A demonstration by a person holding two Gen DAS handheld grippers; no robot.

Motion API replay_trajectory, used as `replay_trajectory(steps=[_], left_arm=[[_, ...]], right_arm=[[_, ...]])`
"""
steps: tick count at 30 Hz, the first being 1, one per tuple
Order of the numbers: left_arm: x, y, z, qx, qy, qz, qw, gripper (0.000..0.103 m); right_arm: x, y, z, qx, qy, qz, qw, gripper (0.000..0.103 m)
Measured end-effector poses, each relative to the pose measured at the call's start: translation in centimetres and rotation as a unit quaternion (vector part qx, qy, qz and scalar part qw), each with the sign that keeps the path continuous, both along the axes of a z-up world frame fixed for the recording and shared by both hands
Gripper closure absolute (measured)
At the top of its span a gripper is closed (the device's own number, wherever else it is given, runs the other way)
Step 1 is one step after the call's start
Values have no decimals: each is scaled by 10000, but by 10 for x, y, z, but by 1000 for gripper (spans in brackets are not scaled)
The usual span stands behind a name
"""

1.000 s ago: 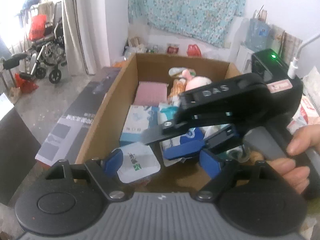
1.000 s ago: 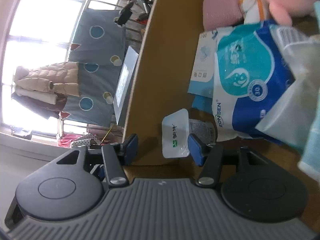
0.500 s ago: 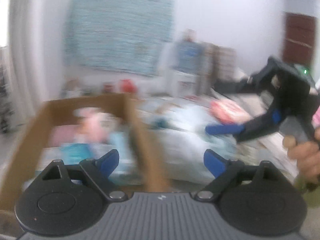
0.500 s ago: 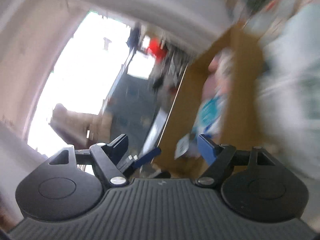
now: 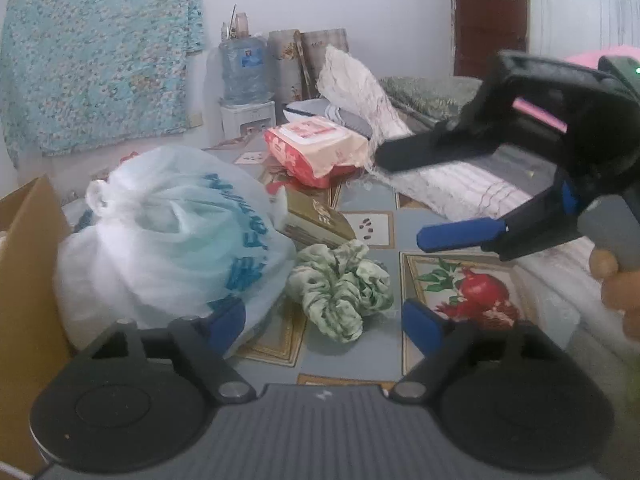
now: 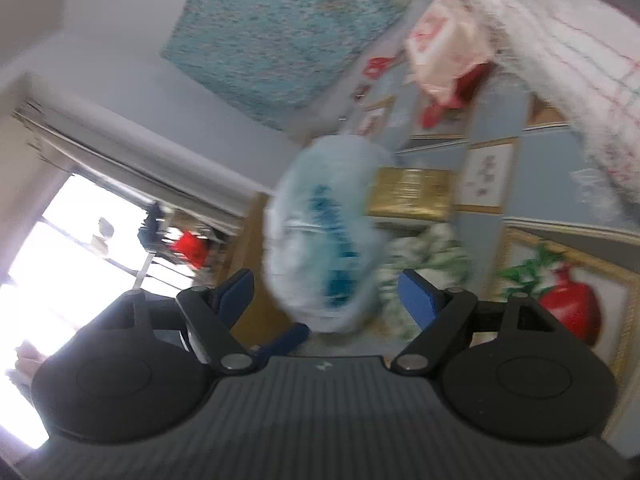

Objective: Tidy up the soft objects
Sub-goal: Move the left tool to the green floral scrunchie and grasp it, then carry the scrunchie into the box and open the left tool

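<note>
A crumpled green-and-white cloth [image 5: 340,292] lies on the fruit-patterned mat [image 5: 360,360], just ahead of my left gripper [image 5: 324,322]. Its jaws are closing and stand wide, with nothing pressed between the pads. Left of the cloth sits a knotted white plastic bag with blue print [image 5: 168,232], touching it. My right gripper [image 5: 420,196] hangs open and empty above the mat at the right, held by a hand [image 5: 616,280]. In the blurred right wrist view the right gripper [image 6: 326,292] points at the bag [image 6: 324,240], with the cloth [image 6: 424,272] beside it.
The cardboard box [image 5: 24,280] wall stands at the far left. A red-and-pink wipes pack [image 5: 316,148] and a gold book-like box [image 5: 320,216] lie behind the cloth. A white fringed blanket [image 5: 440,184] runs along the right. A water dispenser [image 5: 244,68] stands at the back wall.
Both grippers swung right, out of the cardboard box and over to the mat. The small white pack that sat between the right jaws stayed behind in the box, and those jaws widened.
</note>
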State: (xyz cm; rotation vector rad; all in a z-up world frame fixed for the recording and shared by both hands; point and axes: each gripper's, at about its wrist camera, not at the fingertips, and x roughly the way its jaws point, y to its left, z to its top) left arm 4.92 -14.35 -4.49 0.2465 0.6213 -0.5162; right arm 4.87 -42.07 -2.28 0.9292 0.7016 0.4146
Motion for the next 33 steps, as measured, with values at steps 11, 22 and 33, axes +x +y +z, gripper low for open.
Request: replay_trajectory(steps=[11,22,33], left_arm=[[26,-22,-29,158,293,175,9993,32],[24,-19,-32,4,327,163,9993,75],[-24,40,45,-605,-483,280,9966,76]], right_arm=[[43,18,-41,-1271,69,-106,9918,55],[39,28,-50,-1379,31,-2,9904,87],[3,61,31,-968,-959,473,9895,88]])
